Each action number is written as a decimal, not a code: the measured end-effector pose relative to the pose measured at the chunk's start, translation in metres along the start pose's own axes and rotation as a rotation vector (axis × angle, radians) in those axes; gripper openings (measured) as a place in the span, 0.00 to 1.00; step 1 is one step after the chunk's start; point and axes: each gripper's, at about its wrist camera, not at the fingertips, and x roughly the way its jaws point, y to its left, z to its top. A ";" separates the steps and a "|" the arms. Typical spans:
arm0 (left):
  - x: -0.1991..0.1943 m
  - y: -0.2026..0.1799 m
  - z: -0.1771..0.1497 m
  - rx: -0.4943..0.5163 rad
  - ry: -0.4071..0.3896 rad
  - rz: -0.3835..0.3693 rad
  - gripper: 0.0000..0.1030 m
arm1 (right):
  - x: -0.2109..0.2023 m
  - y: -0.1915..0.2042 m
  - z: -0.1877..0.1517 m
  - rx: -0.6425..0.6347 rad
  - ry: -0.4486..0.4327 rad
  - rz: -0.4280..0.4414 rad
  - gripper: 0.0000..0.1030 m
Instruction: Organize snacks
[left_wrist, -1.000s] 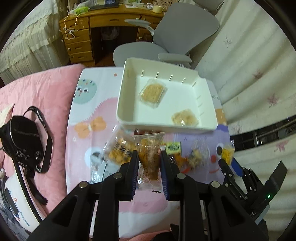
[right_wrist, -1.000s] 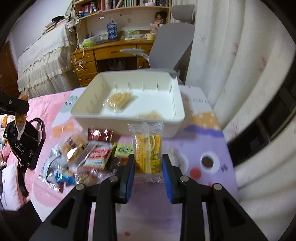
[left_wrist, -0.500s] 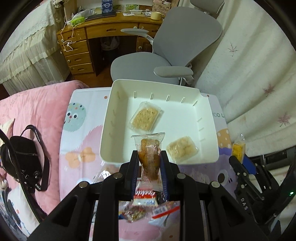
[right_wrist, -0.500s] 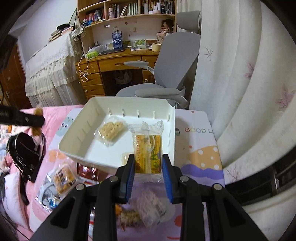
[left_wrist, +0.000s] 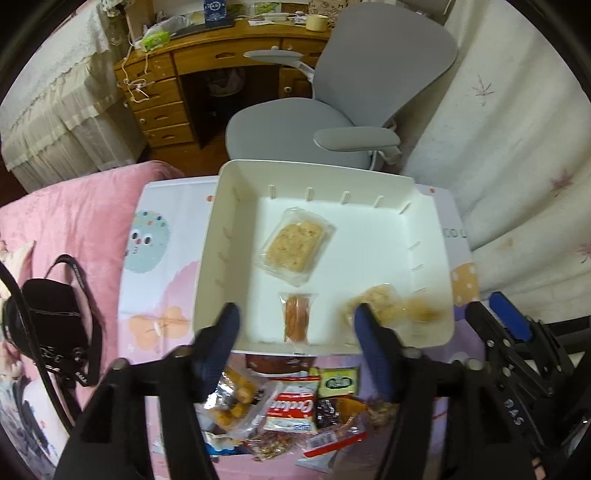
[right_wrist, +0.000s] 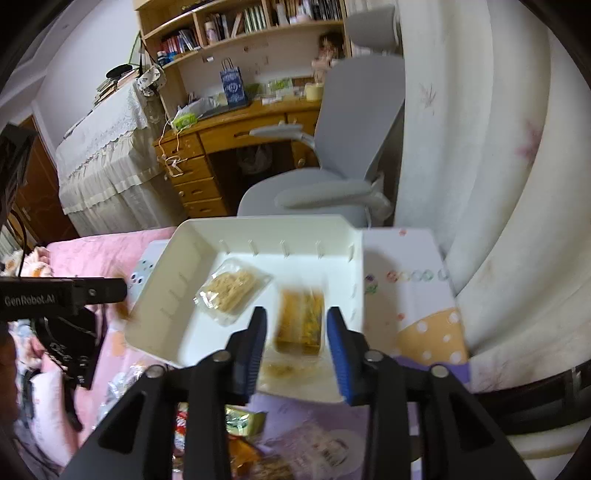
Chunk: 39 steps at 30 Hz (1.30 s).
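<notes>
Left wrist view: my left gripper (left_wrist: 295, 325) has just been opening, jaws wide; the orange snack packet (left_wrist: 296, 319) lies free between them in the white bin (left_wrist: 210, 258), long axis running twelve to six. My right gripper (right_wrist: 295, 332), narrower, has just been opening around the blurred yellow packet (right_wrist: 301, 319), also twelve to six.

White bin (left_wrist: 207, 258): smooth moulded plastic, slight sheen. Snack packets in it, including the orange packet (left_wrist: 296, 322) and the cracker packet (left_wrist: 295, 245): clear glossy film, crinkled at the seams. Left claw (left_wrist: 295, 325): matt black plastic arms, blue pads (left_wrist: 373, 354) with a ribbed face. Right claw (right_wrist: 296, 328): same finish, metal screws at the joints. Bench cover (left_wrist: 162, 236): smooth printed sheet. Blanket (left_wrist: 74, 210): pink plush cloth. Desk (left_wrist: 207, 62): varnished wood. Chair (left_wrist: 369, 74): grey matt plastic.
</notes>
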 end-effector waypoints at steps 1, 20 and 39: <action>0.000 0.000 -0.001 0.005 -0.002 0.003 0.63 | 0.000 0.000 -0.001 0.006 0.001 0.006 0.43; -0.005 0.043 -0.072 0.035 0.041 -0.035 0.65 | -0.017 0.012 -0.065 0.055 0.070 -0.047 0.44; -0.014 0.094 -0.211 0.066 0.153 -0.005 0.72 | -0.062 0.053 -0.184 0.178 0.146 -0.113 0.44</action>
